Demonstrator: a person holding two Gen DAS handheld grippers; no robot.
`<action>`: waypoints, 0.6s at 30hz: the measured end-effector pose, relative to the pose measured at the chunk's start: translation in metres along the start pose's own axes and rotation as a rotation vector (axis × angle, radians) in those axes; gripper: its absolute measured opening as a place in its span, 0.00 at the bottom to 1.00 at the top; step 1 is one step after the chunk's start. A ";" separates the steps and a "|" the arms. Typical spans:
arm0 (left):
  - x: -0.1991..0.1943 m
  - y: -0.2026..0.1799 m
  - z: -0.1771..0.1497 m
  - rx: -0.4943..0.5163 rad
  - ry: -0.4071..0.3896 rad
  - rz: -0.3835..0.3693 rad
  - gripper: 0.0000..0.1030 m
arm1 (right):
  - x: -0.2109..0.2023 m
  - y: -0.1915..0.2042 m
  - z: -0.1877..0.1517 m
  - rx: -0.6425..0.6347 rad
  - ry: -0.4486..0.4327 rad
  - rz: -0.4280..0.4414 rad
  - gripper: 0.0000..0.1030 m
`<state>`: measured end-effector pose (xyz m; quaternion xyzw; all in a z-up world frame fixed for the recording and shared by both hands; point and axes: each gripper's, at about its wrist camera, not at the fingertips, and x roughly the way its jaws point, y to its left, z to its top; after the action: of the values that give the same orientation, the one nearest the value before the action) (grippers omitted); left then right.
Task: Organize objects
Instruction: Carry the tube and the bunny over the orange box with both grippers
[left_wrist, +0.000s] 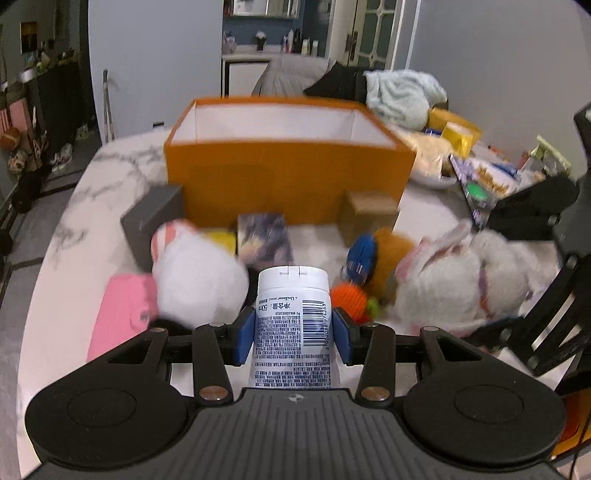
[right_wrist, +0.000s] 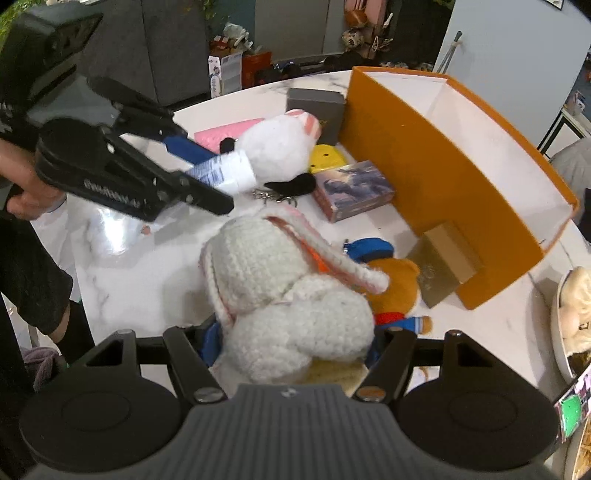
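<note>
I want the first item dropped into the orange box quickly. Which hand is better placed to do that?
Left. The left gripper already holds the white tube, aimed at the orange box. The right gripper holds the knitted rabbit, with the box off to its side.

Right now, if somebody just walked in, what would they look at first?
Probably the big orange cardboard box with white inside, open-topped at the back of the white marble table. Next, the fluffy white crocheted bunny sitting between the right gripper's blue pads. The left gripper squeezes a small white plastic tube with a barcode, with more plush toys lying between it and the box.
</note>
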<state>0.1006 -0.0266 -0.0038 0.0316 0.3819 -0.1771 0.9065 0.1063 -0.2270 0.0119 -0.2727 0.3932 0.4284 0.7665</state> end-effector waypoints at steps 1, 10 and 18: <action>-0.002 -0.002 0.006 0.004 -0.014 -0.001 0.50 | -0.004 -0.003 0.001 0.006 -0.011 -0.004 0.69; 0.005 -0.012 0.076 0.090 -0.061 -0.005 0.50 | -0.043 -0.043 0.016 0.093 -0.134 -0.104 0.69; 0.028 -0.013 0.109 0.162 -0.038 0.002 0.50 | -0.048 -0.069 0.032 0.113 -0.128 -0.139 0.69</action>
<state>0.1886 -0.0679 0.0542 0.1020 0.3489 -0.2071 0.9083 0.1626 -0.2578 0.0747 -0.2278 0.3473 0.3681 0.8319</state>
